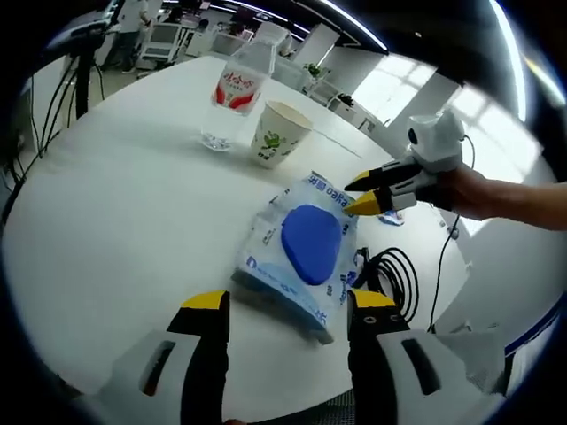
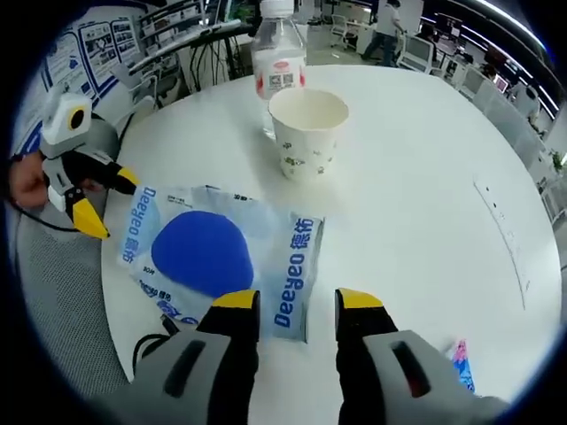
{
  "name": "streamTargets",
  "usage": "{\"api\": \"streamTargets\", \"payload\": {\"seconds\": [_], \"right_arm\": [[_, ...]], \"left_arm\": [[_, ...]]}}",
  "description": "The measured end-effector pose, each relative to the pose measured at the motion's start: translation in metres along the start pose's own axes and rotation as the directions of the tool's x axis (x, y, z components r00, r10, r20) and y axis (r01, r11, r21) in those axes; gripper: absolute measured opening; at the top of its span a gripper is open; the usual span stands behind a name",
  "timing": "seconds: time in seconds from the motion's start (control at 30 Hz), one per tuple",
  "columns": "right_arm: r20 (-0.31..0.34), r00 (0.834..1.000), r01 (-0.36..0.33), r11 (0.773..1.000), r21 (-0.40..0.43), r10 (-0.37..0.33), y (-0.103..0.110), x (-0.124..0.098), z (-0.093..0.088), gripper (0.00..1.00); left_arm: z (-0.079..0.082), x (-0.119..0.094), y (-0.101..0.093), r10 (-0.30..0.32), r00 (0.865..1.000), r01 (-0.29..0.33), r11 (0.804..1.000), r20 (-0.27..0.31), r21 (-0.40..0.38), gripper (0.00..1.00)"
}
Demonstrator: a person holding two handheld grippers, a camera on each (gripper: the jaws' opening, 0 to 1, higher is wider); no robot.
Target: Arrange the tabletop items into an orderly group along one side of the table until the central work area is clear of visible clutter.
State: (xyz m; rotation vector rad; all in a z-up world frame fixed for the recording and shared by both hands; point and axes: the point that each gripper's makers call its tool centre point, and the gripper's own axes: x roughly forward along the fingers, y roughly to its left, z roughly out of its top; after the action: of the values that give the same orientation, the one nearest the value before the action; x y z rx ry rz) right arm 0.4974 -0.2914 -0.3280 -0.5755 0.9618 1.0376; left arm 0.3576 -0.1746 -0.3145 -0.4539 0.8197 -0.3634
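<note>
The clear plastic water bottle with the red label (image 1: 239, 88) and the printed paper cup (image 1: 280, 133) are standing together on the white round bench (image 1: 115, 221). Rightward, the blue-and-white plastic wipes packet (image 1: 306, 252) is lying near the edge. Both grippers, left gripper (image 1: 288, 305) and right gripper (image 2: 297, 301), are holding their fingers apart around it; pinching its edge squarely should be sliding it cleanly toward the cup.

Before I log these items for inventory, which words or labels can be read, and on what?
"Deeyeo" plus Chinese characters "德佑": on the blue-and-white packet.
Red label on the water bottle: too blurred to read.
Green print on the paper cup: too small to read.
</note>
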Motion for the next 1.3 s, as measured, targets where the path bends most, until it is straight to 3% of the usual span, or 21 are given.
{"api": "streamTargets", "payload": {"seconds": [0.27, 0.33, 0.6, 0.8, 0.9, 1.1, 1.3], "right_arm": [[-0.016, 1.0, -0.005, 1.0, 0.0, 0.005, 0.0, 0.008, -0.008, 0.23], [-0.013, 1.0, 0.0, 1.0, 0.004, 0.0, -0.001, 0.007, -0.01, 0.21], [0.006, 1.0, 0.011, 0.999, 0.039, -0.011, 0.0, 0.0, -0.016, 0.1], [0.038, 0.999, 0.003, 0.997, 0.071, -0.006, 0.004, -0.006, -0.016, 0.01], [0.048, 0.999, 0.011, 0.997, 0.07, -0.014, 0.008, -0.007, -0.014, 0.0], [0.073, 0.997, 0.023, 0.992, 0.121, -0.032, 0.012, -0.008, -0.01, 0.0], [0.08, 0.996, 0.034, 0.991, 0.127, -0.044, 0.021, -0.013, -0.012, 0.0]], "left_arm": [[-0.004, 0.014, -0.006, -0.026, 0.999, 0.027, 0.999, -0.033, 0.024, 0.5], [-0.001, 0.018, -0.007, -0.015, 0.999, 0.017, 0.998, -0.035, 0.061, 0.48], [-0.002, 0.026, -0.015, -0.032, 0.998, 0.036, 0.995, -0.046, 0.089, 0.46], [0.002, 0.027, -0.008, -0.017, 0.999, 0.022, 0.994, -0.051, 0.108, 0.38], [0.006, 0.028, -0.006, -0.004, 0.999, 0.012, 0.987, -0.05, 0.16, 0.34], [0.007, 0.027, 0.004, 0.029, 0.998, -0.021, 0.988, -0.051, 0.152, 0.19], [0.011, 0.022, 0.014, 0.058, 0.998, -0.052, 0.987, -0.034, 0.154, 0.1]]}}
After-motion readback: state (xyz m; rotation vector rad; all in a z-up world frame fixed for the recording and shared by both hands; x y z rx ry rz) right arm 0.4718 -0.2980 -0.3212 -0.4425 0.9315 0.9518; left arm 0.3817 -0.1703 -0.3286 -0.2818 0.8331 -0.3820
